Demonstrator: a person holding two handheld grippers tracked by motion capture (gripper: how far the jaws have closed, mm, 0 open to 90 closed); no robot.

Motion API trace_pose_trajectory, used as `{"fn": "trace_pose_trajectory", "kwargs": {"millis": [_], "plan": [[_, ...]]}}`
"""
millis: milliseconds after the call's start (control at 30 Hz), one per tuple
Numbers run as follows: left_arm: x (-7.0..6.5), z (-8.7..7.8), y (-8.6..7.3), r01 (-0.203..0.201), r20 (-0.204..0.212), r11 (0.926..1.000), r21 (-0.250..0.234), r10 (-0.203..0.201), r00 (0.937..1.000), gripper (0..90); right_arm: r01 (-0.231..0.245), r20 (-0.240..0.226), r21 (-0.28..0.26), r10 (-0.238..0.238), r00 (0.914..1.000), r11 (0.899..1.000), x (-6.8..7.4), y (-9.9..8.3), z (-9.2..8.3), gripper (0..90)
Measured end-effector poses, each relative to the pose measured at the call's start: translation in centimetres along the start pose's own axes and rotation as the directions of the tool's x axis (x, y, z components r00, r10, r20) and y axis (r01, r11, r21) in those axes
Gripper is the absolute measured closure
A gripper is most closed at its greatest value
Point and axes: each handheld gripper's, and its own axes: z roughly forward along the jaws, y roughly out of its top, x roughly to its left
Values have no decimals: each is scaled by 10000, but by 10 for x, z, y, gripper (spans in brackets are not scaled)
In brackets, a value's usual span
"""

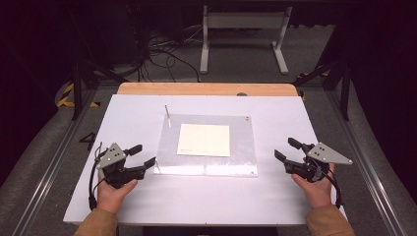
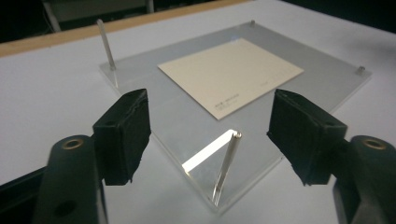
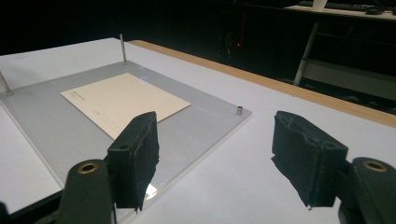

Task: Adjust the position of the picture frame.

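Grippers, left (image 1: 145, 155) and right (image 1: 284, 149), jaws apart and holding nothing, one each side of clear plate (image 1: 206, 164) with card (image 1: 203, 139).

— What do we count on the tabletop (image 1: 137, 196)?

— We count one clear plate (image 1: 206, 167) and one cream card (image 1: 203, 139) lying on it.

— And the metal pins?

— In the high view we see one tall pin (image 1: 167, 112) at the plate's eleven o'clock corner. The left gripper view gives us a second tall pin (image 2: 226, 165) at the plate's nearest corner. That makes two tall ones.

— Short studs?

— We count two: in the high view, one stud (image 1: 247, 118) sits at the plate's one o'clock corner and another stud (image 1: 251, 173) at five o'clock.

— Grippers?

— Two, a left gripper (image 1: 142, 155) and a right gripper (image 1: 286, 149), each with two black fingers (image 2: 123, 133), held by two hands.
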Motion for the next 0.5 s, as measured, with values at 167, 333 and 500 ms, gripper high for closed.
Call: {"fn": "trace_pose_trajectory", "kwargs": {"millis": [167,333,500], "plan": [[0,8,-3,-48,113,9974,722,40,9999,417,-3,-98,58,3,10000,10000,2,0,1,319],[-5,19,-4,-412,273,9865,1585,373,9989,538,15,-139,113,-14,9999,9999,3,0,2,319],[-8,30,-5,-557,414,9765,2080,481,9980,666,17,-230,160,-13,9997,9999,5,0,2,323]]}}
